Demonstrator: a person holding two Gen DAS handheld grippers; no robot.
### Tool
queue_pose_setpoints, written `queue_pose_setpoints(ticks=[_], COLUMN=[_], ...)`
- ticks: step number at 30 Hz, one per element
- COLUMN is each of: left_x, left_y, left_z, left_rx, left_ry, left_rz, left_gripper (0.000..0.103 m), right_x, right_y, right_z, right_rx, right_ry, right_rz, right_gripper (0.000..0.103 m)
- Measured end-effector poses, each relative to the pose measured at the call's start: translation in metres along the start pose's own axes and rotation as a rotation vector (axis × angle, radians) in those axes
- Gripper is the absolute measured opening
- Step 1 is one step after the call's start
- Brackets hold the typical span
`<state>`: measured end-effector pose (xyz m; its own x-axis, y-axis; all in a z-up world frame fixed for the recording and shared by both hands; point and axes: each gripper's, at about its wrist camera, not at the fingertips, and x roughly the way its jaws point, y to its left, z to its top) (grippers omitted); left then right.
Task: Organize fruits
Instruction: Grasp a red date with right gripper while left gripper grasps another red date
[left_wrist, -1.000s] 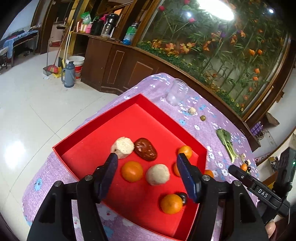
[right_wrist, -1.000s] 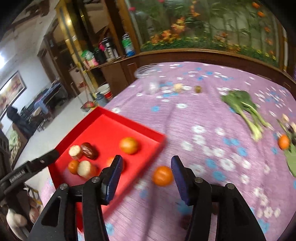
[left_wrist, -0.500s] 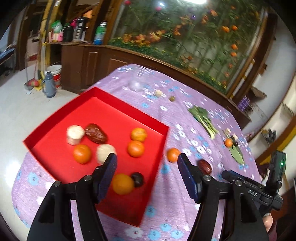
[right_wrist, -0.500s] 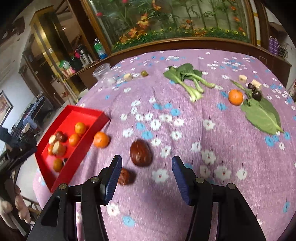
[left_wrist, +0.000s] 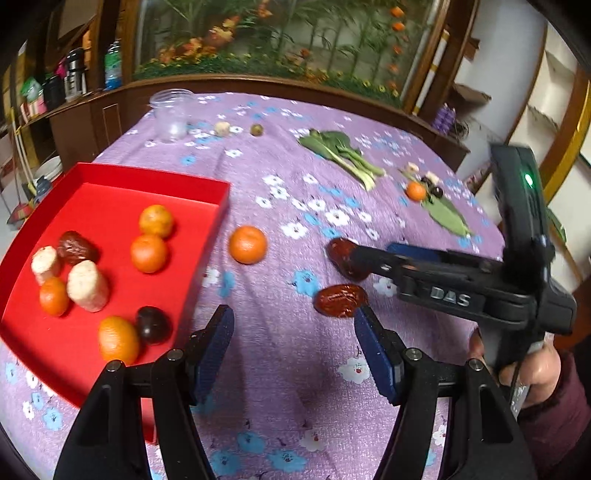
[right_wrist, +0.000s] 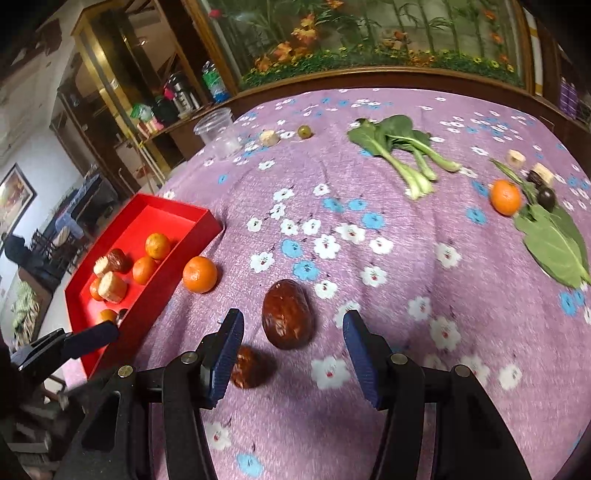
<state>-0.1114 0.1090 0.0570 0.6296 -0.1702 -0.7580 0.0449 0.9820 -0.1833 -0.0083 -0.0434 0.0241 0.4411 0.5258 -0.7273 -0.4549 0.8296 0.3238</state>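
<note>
Your right gripper stands apart, empty, the large date lower centre between its fingers. Your left gripper is likewise apart, over bare cloth, lower centre.

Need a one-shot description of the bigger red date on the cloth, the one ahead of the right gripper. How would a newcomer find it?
Start at the red tray on the purple flowered tablecloth. Just off its near corner lies a loose orange, and right of that the large red date, ahead of the open right gripper. It is bigger, smoother and darker than the small wrinkled date beside the gripper's left finger.
</note>
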Motion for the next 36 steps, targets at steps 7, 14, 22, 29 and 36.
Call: queue_pose_setpoints(ticks=[7, 14, 22, 29, 36], left_x=[0.021, 0.036, 0.067, 0.073, 0.067], left_y=[-0.005, -0.013, -0.034, -0.048, -0.044], left_z=[-0.002, 0.003, 0.012, 0.009, 0.010], left_rx=[0.032, 0.053, 0.109, 0.176, 0.133], left_ry=[0.053, 0.085, 0.126, 0.090, 0.064], left_rz=[0.000, -0.006, -0.019, 0.013, -0.008], left_gripper=[0.067, 0.067, 0.067, 0.044, 0.044], right_x=[0.026, 0.025, 0.013, 0.013, 0.014], right_y=[0.015, 0.004, -0.035, -0.031, -0.028], right_z=[0.002, 0.000, -0.002, -0.002, -0.003], right_rx=[-0.063, -0.046, 0.077, 0.054, 0.035], right_ry=[0.033, 0.031, -0.023, -0.041, -0.047], right_rz=[-0.022, -0.050, -0.027, -0.037, -0.055], right_gripper=[0.051, 0.036, 0.036, 0.037, 0.036])
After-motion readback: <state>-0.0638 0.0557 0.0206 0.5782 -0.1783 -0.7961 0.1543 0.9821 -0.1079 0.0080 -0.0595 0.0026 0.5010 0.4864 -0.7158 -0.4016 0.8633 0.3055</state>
